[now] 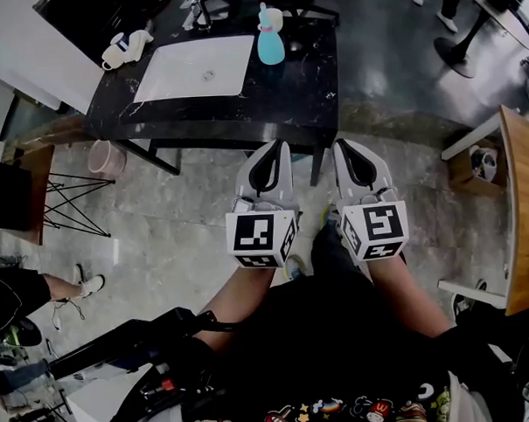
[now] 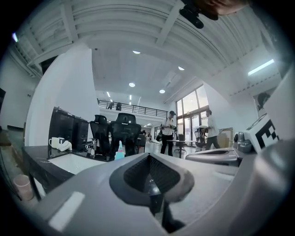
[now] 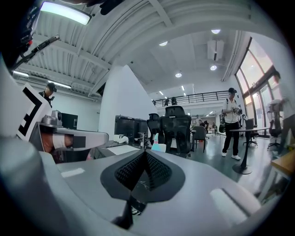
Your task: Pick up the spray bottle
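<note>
Left gripper: jaws together, nothing between them.
Right gripper: jaws together, also empty.
Spray bottle: upright at the far side of the black table, well apart from both grippers.
Risk: reaching in with the jaws unopened would likely knock the slim bottle over.
Writing: none readable.

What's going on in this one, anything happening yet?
A person stands short of the black table, holding the left gripper and the right gripper side by side, both shut and empty. The blue spray bottle stands upright near the table's far edge, beside a white mat, untouched. The pick-up has not started.
</note>
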Action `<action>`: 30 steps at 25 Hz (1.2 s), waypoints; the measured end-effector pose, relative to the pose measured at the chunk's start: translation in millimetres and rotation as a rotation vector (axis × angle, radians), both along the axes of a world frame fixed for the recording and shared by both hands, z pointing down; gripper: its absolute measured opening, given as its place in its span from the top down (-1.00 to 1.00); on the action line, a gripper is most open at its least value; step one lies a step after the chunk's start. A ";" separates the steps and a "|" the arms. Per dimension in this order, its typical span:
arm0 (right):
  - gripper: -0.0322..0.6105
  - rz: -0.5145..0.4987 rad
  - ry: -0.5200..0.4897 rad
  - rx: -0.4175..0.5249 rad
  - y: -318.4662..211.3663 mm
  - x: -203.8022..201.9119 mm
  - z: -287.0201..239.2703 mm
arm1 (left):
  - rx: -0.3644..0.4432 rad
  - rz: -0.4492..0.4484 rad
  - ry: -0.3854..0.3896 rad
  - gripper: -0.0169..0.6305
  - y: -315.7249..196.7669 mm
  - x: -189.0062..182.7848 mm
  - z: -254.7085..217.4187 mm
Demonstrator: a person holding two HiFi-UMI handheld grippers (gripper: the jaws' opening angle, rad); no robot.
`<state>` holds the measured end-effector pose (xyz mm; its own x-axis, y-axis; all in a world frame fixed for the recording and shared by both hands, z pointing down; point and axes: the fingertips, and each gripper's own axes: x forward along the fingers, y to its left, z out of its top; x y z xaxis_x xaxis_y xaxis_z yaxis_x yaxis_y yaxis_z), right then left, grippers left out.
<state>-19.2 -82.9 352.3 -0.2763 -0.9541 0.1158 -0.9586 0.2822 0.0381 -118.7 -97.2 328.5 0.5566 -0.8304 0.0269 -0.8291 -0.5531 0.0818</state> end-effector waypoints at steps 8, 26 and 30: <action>0.82 -0.058 -0.001 -0.003 -82.9 38.1 3.4 | -0.005 -0.070 -0.026 0.95 -77.6 30.6 5.0; 0.82 -0.230 -0.097 -0.013 -226.9 108.6 16.7 | -0.041 -0.283 -0.120 0.95 -203.3 91.6 18.5; 0.82 -0.237 -0.099 -0.011 -232.2 112.3 16.6 | -0.054 -0.285 -0.127 0.95 -217.0 97.7 25.7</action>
<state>93.1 -315.0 368.8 -0.5029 -0.8599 0.0874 -0.8643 0.4997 -0.0568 -20.9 -314.2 354.2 0.2906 -0.9481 0.1292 -0.9557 -0.2942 -0.0092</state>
